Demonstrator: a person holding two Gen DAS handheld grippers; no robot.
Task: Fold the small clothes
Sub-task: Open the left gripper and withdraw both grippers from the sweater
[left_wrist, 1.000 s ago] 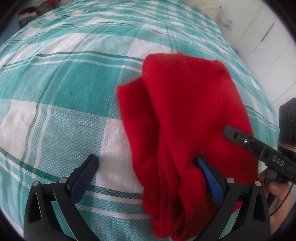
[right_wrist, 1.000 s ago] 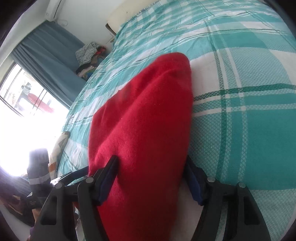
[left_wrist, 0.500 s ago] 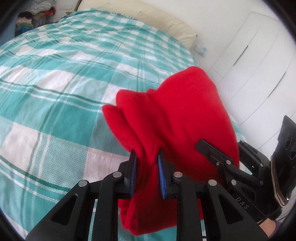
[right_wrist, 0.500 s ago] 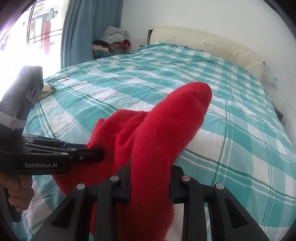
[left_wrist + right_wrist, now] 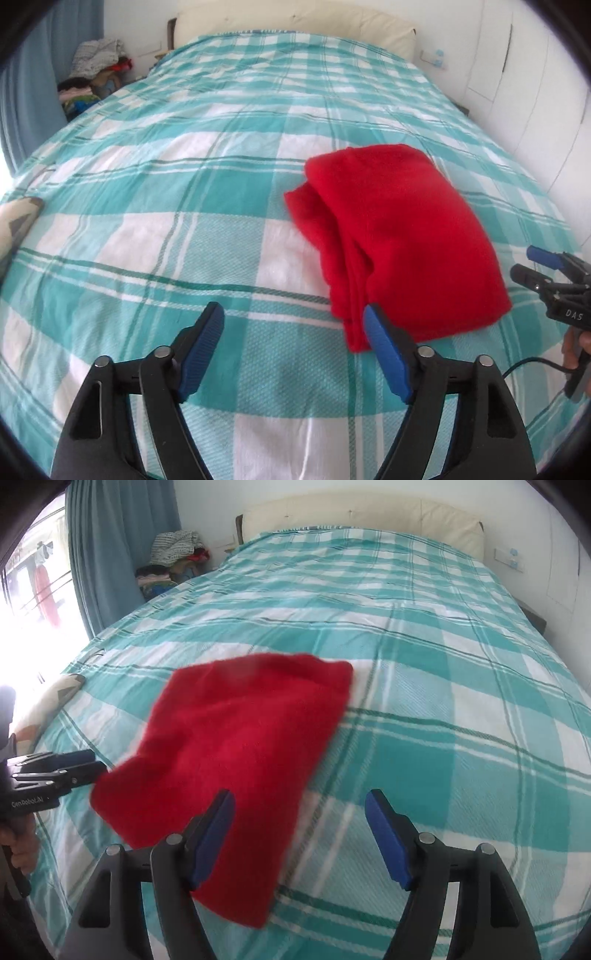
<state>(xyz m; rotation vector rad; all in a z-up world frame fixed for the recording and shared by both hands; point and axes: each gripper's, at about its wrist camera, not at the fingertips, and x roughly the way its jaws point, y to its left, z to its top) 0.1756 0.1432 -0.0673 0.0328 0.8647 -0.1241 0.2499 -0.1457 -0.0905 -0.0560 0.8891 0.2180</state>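
both grippers, left (image 5: 293, 354) and right (image 5: 299, 840), just opened, empty; folded red fleece garment (image 5: 399, 236) released ahead on teal checked bedspread (image 5: 184, 221). you back straight off, avoid snagging edges.

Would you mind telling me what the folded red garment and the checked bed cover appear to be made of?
The folded red garment looks like fleece or soft knit: matte, fuzzy nap, thick rounded folds. The teal-and-white checked bed cover looks like woven cotton: a fine visible weave, flat, no sheen. Neither fibre is certain.

Right tool (image 5: 299, 830) just opened, nothing between jaws; folded red garment (image 5: 236, 753) on plaid bedspread (image 5: 443, 664) (slightly blurred).
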